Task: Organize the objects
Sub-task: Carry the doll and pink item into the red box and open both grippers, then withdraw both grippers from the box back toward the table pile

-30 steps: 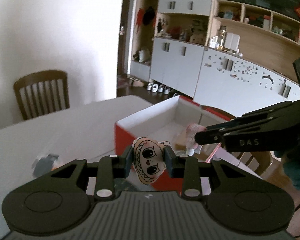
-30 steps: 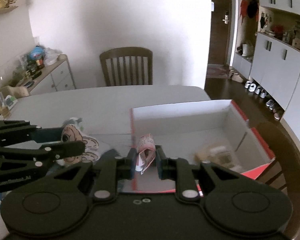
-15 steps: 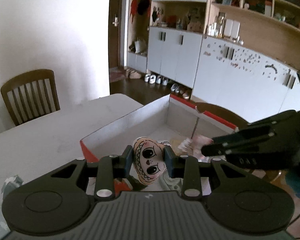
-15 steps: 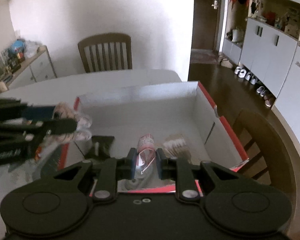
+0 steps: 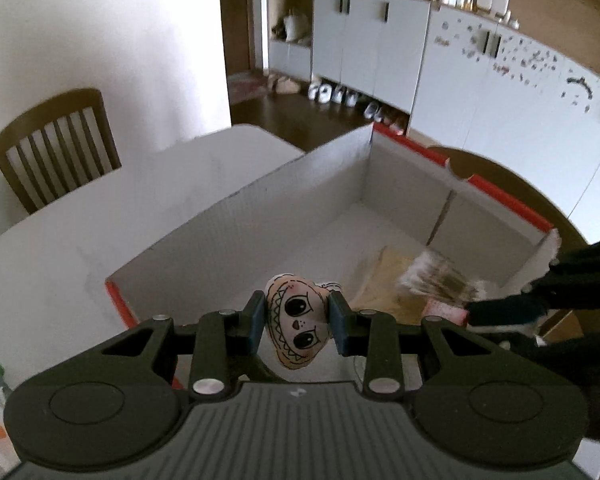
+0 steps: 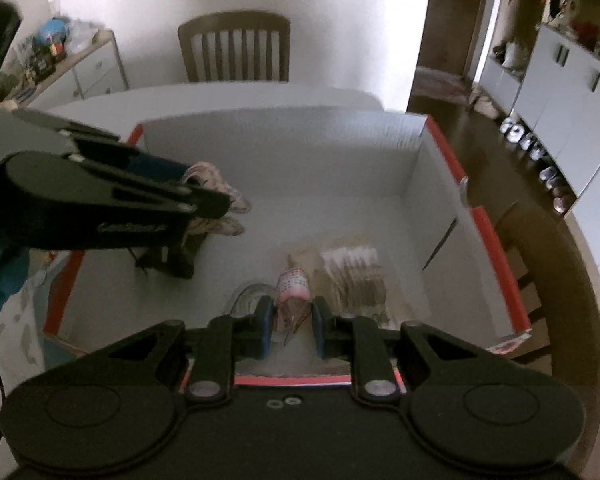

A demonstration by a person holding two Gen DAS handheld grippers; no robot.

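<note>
Both claws loaded over the box point(image 6: 440, 152): left gripper point(image 5: 296, 322) clamps the doll-face toy point(image 5: 298, 328), right gripper point(image 6: 288, 326) clamps the pink packet point(image 6: 294, 284); each should lower near the box floor before opening.

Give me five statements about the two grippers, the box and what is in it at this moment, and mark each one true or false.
1. The left gripper is shut on a doll-face plush. True.
2. The right gripper is open with nothing between its fingers. False: it is shut on a pink packet.
3. The box is red outside and white inside. True.
4. The box is bare inside. False: a tan packet lies on its floor, next to the right gripper.
5. Both grippers are above the open box. True.
</note>
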